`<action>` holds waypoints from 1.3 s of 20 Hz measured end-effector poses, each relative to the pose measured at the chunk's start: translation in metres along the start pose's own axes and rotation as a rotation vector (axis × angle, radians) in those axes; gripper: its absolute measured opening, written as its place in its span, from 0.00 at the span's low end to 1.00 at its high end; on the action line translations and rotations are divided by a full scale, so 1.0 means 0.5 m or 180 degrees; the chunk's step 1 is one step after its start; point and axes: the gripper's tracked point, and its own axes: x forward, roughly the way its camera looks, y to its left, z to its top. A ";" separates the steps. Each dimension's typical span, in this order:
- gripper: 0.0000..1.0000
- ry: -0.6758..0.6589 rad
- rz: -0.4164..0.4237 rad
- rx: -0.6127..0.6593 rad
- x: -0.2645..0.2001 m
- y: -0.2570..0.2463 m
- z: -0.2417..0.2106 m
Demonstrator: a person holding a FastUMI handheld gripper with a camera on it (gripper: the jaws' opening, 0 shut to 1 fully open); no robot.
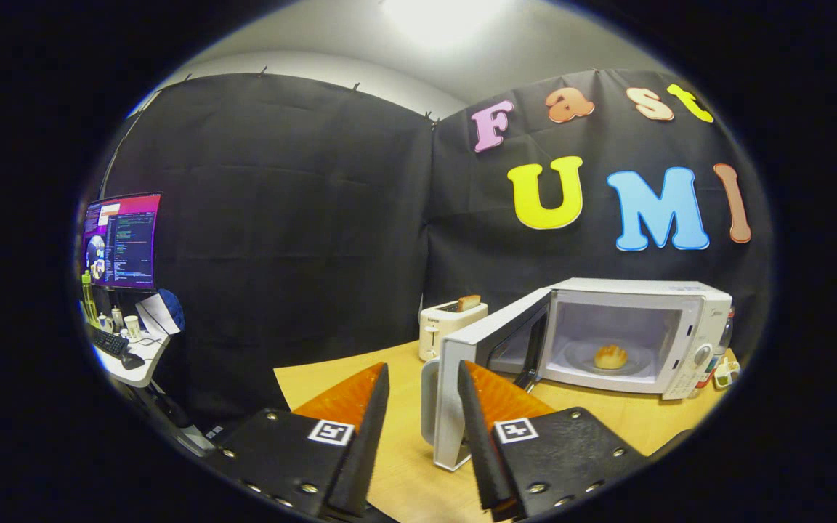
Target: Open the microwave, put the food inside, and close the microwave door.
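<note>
With the bun (610, 356) already inside the microwave (636, 338) at right of frame, the tongs (422, 425), apart and empty, must next push the open door (487, 378) shut.

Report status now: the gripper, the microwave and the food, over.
Gripper open, holding nothing. Microwave door wide open, its edge just ahead between the fingers. Bread roll inside on the plate. Door not yet closed.

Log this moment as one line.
gripper: open, empty | white microwave door: open, just ahead | round bread roll: inside on plate | left: close door
</note>
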 end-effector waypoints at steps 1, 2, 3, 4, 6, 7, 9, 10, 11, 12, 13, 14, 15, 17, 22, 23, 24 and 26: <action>0.46 0.0034 -0.0016 0.0026 0.017 0.006 -0.014; 0.19 0.0048 0.0013 0.0065 0.030 0.013 -0.023; 0.12 0.0078 0.0127 0.0125 0.051 0.034 -0.036; 0.12 0.0098 0.0197 0.0165 0.071 0.049 -0.048; 0.12 0.0137 0.0127 0.0083 0.109 0.057 -0.057; 0.07 0.0153 -0.0008 0.0025 0.121 0.044 -0.066; 0.03 0.0193 -0.0101 0.0029 0.153 0.036 -0.096; 0.02 0.0225 -0.0196 0.0016 0.161 0.024 -0.110; 0.02 0.0227 -0.0232 0.0033 0.171 0.023 -0.115; 0.01 0.0232 -0.0269 0.0013 0.170 0.022 -0.120; 0.01 0.0207 -0.0338 -0.0082 0.158 0.018 -0.121; 0.01 0.0188 -0.0415 -0.0186 0.150 0.010 -0.119; 0.01 0.0170 -0.0481 -0.0249 0.145 -0.005 -0.120; 0.01 0.0195 -0.0531 -0.0267 0.137 -0.027 -0.131; 0.01 0.0279 -0.0853 -0.0294 0.077 -0.134 -0.126; 0.01 0.0269 -0.1001 -0.0324 0.061 -0.170 -0.123; 0.01 0.0253 -0.1141 -0.0333 0.049 -0.206 -0.118; 0.01 0.0250 -0.1361 -0.0309 0.031 -0.276 -0.113</action>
